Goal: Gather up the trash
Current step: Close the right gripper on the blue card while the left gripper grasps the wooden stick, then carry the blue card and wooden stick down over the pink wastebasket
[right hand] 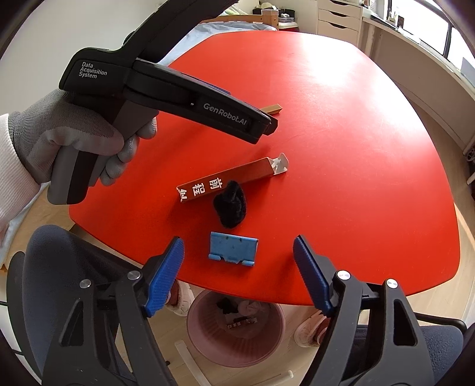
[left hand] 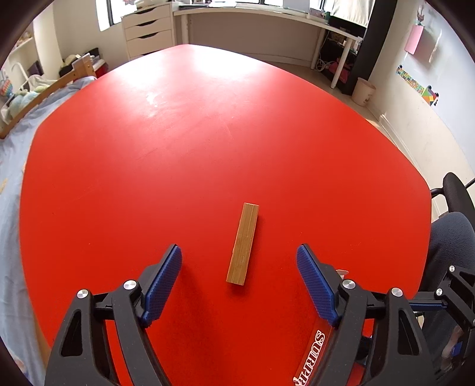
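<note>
A wooden block [left hand: 243,244] lies on the red table [left hand: 178,133], between and just ahead of my left gripper [left hand: 239,255], which is open and empty. My right gripper [right hand: 237,246] is open and empty above the table's near edge, with a blue plastic piece [right hand: 231,248] between its fingers. Beyond it lie a black fuzzy clump [right hand: 230,206] and a long red box with white characters [right hand: 228,181]. The left gripper's body [right hand: 166,98] crosses the right wrist view, hiding most of the wooden block [right hand: 273,109].
A pink waste bin [right hand: 236,329] with some trash in it stands on the floor below the table edge. An office chair [right hand: 59,267] is at the lower left. A bed [left hand: 17,148], a drawer unit [left hand: 148,29] and a white desk [left hand: 267,17] surround the table.
</note>
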Available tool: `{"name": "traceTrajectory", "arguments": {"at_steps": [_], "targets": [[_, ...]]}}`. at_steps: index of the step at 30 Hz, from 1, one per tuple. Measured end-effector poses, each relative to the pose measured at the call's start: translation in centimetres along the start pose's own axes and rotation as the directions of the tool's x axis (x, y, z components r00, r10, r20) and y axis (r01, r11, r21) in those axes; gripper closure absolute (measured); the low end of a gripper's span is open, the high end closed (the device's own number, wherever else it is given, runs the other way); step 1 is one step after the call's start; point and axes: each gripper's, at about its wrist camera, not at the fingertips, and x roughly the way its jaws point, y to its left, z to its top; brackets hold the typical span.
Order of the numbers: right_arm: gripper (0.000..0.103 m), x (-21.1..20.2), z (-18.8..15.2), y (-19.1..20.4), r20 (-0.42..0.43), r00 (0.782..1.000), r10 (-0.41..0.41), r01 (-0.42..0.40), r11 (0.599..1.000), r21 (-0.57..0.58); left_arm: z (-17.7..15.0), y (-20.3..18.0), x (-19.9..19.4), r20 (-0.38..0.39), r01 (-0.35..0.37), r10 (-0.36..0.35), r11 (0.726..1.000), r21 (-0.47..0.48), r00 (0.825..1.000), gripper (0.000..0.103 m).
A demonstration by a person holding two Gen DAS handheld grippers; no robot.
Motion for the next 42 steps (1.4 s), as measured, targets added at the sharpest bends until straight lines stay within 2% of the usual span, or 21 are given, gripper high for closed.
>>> {"name": "traceTrajectory", "arguments": {"at_steps": [3,8,9,13,28,42], "targets": [[0.040,0.2,0.0,0.0,0.010,1.000,-0.022,0.023,1.000,-0.011,-0.1,-0.1,-0.1,0.009,-0.007,0.007,1.000,0.001,1.000,0.034],[0.068,0.2,0.0,0.0,0.020,0.999,-0.044,0.045,0.998,-0.034,0.1,0.0,-0.3,0.017,-0.026,0.026,1.000,0.000,1.000,0.064],[0.069,0.3,0.1,0.0,0.020,0.999,-0.043,0.044,0.998,-0.037,0.2,0.0,-0.3,0.015,-0.031,0.031,1.000,0.003,0.999,0.067],[0.070,0.3,0.0,-0.4,0.024,0.999,-0.025,0.026,0.999,-0.035,0.2,0.1,-0.3,0.013,-0.028,0.028,1.000,-0.002,1.000,0.091],[0.070,-1.3,0.4,-2.9,0.045,0.999,0.026,-0.025,0.999,-0.028,0.0,0.4,-1.3,0.027,-0.030,0.032,0.998,-0.058,0.999,0.092],[0.070,-5.6,0.3,-4.0,0.072,0.995,0.063,-0.057,0.995,-0.084,-1.8,-0.2,-7.0,0.084,-0.072,0.083,0.989,-0.132,0.993,0.092]]}}
